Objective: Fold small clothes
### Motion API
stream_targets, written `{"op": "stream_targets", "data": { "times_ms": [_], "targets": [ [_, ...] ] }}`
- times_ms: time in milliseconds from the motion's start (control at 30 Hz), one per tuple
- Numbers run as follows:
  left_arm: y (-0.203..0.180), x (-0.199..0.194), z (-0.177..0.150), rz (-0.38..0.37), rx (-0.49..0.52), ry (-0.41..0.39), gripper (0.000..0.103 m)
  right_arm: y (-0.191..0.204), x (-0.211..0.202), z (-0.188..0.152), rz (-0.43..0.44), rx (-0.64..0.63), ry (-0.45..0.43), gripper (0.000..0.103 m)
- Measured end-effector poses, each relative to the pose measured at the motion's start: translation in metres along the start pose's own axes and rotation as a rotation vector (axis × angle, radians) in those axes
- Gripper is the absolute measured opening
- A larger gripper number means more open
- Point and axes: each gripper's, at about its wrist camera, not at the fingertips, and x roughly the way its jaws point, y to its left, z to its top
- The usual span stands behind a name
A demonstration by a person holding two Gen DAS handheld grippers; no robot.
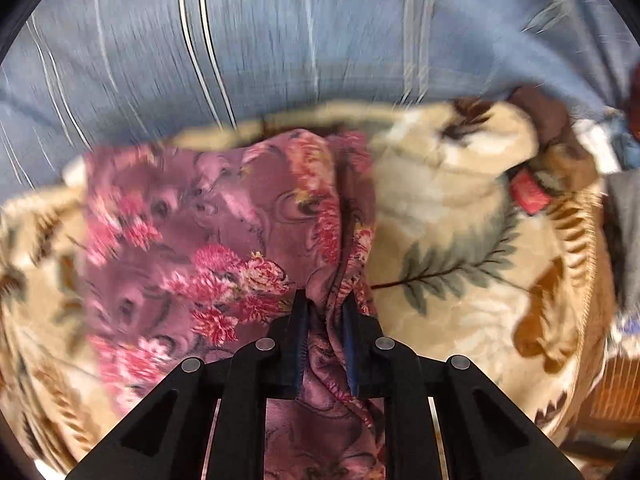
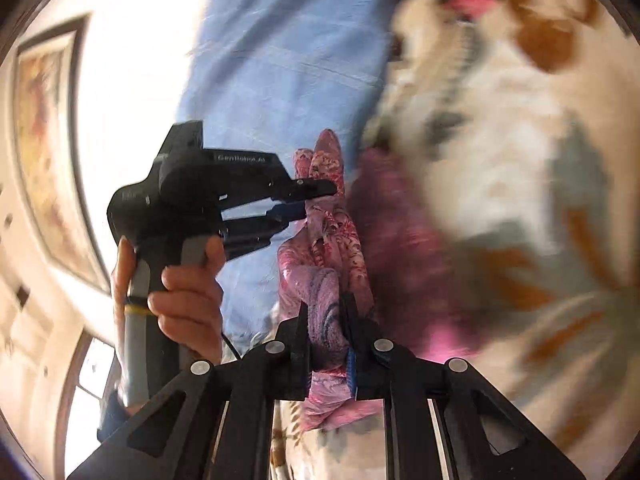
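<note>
A small pink and mauve floral garment (image 1: 208, 240) lies partly spread over a beige floral blanket (image 1: 460, 240). My left gripper (image 1: 326, 300) is shut on a bunched edge of the garment. My right gripper (image 2: 326, 312) is shut on another bunched part of the same garment (image 2: 328, 240), held up off the blanket. In the right wrist view the left gripper (image 2: 316, 200) shows from the side, a hand on its handle, its fingers clamped on the cloth. Both views are motion-blurred.
A blue striped sheet (image 1: 280, 40) lies beyond the blanket. A red tag (image 1: 528, 196) and brown fabric (image 1: 552, 120) sit at the blanket's far right. A framed picture (image 2: 44, 128) hangs on the wall at left.
</note>
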Motion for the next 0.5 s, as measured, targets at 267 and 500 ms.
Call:
{"op": "stream_targets", "data": {
  "times_ms": [267, 500],
  "targets": [
    [0.031, -0.027, 0.012, -0.081, -0.108, -0.072, 0.018, -0.009, -0.013, 0.007, -0.103, 0.031, 0.017, 0.036],
    [0.117, -0.069, -0.009, -0.022, -0.209, -0.227, 0.054, 0.016, -0.038, 0.028, -0.111, -0.093, -0.197, 0.049]
  ]
}}
